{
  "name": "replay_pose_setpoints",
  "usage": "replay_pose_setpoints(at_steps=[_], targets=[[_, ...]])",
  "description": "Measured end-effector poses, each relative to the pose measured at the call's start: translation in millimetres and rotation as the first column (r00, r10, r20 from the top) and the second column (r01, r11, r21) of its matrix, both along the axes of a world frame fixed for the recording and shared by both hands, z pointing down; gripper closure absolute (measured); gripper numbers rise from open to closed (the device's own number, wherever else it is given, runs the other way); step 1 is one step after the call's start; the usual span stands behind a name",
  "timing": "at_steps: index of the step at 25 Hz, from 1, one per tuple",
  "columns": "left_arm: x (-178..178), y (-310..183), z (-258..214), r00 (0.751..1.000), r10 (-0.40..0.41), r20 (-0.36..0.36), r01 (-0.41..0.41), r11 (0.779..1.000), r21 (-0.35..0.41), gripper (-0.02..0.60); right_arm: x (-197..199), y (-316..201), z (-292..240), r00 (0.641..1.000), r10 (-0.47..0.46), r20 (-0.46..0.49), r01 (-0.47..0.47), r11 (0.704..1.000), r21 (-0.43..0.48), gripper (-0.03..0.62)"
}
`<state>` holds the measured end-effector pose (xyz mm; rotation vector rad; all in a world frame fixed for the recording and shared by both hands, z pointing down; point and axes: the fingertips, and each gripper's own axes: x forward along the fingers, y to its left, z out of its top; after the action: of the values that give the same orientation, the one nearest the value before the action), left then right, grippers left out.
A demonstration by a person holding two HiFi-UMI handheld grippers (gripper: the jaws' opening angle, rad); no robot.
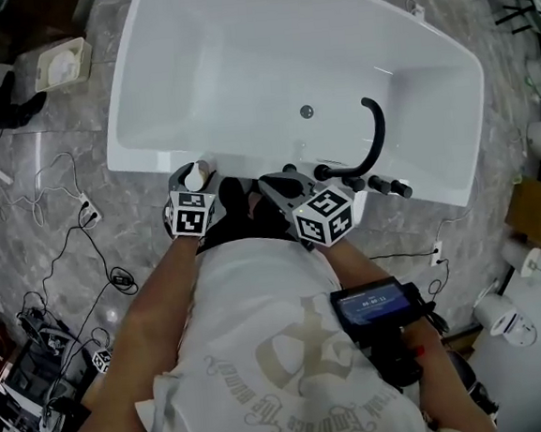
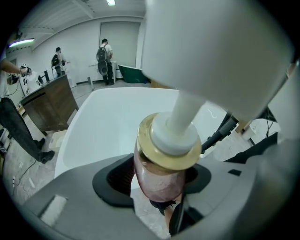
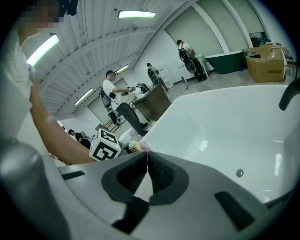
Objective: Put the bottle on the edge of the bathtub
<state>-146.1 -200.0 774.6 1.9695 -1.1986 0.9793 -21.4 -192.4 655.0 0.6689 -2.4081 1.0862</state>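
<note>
Two grippers meet at lower centre of the head view, over the glossy white bathtub's (image 1: 144, 165) near rim; the left gripper (image 1: 193, 187) carries the bottle (image 1: 195, 176), the right gripper (image 1: 277, 186) sits beside it.

Left gripper view: ribbed pads clamp the pinkish translucent body under its gold collar and white pump. It looks rigid, smooth, likely slippery and top-heavy; the body is the safest hold.

Right gripper view: jaws together, empty.
</note>
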Motion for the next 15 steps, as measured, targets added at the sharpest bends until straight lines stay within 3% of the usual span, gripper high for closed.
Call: replay_pose_setpoints(at_steps=[15], targets=[[7,8,-16,0.998,0.02,-0.06,-0.019,1.0,0.014,0.321,2,12,0,1.0,0.001,-0.003,-0.001,1.0,0.003,0.588]])
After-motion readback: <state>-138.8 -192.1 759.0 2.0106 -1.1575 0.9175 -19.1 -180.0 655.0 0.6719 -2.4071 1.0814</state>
